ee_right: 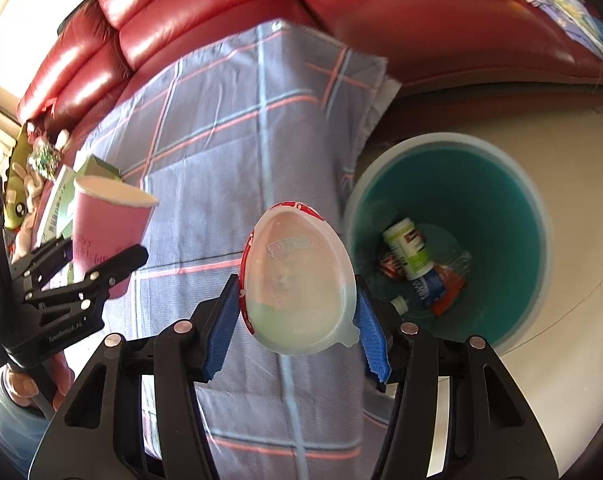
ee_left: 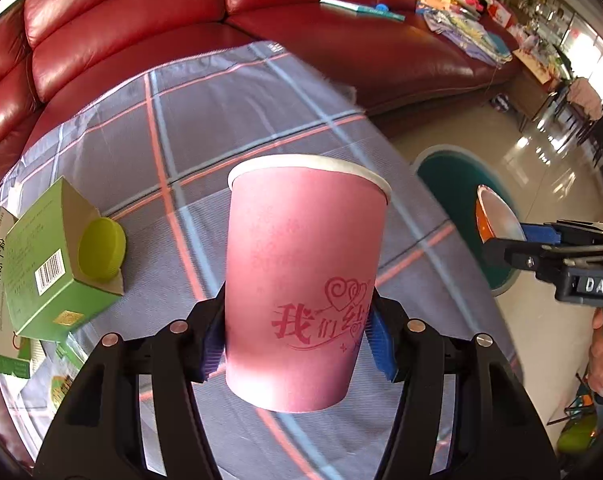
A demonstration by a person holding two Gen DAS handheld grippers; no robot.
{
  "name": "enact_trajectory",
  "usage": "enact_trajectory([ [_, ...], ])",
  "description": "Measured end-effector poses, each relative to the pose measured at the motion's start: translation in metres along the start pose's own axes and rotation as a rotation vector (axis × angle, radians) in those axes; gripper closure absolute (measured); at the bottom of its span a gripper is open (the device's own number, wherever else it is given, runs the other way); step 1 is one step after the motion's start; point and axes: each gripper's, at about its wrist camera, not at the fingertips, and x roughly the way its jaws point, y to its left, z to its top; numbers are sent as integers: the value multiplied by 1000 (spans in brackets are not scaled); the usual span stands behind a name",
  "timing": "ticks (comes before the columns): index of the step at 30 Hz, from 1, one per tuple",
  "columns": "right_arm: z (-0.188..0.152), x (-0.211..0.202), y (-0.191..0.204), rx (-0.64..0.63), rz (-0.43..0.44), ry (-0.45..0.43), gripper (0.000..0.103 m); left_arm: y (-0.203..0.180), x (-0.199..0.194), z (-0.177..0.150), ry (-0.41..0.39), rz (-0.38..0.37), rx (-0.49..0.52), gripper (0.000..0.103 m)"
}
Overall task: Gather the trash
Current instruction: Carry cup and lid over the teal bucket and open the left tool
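My left hand-held gripper (ee_left: 297, 340) pinches one pink paper cup (ee_left: 305, 280) above the plaid-covered surface (ee_left: 221, 120). My right hand-held gripper (ee_right: 297, 320) pinches one egg-shaped lidded tub (ee_right: 297, 280), held just beside the teal bin (ee_right: 533, 208) on the floor. To do this well, I should carry each piece fully over the bin's mouth before I spread the pads, tub first. On the surface: one green carton (ee_left: 57, 264), one yellow cap (ee_left: 101, 254). The bin holds a few bottles; their count is unclear.
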Motion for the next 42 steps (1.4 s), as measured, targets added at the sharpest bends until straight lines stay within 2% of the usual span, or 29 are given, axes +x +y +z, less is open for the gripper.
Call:
enact_trajectory([
  [10,-6,-54,-71,99,-38,-105,47,-77,-19,18,-68,-84,88,46],
  [17,-13,-78,-117,157,-70,-145,47,-134,-4,32,-55,-127,153,46],
  [22,-17,-79,-139,192,-77,-147,47,-163,15,38,-27,-138,191,46],
  [37,-16,-52,-163,225,-91,-96,47,-183,67,42,62,-144,197,45],
  [42,-15,-44,-164,227,-97,-77,47,-186,80,40,88,-138,195,37],
])
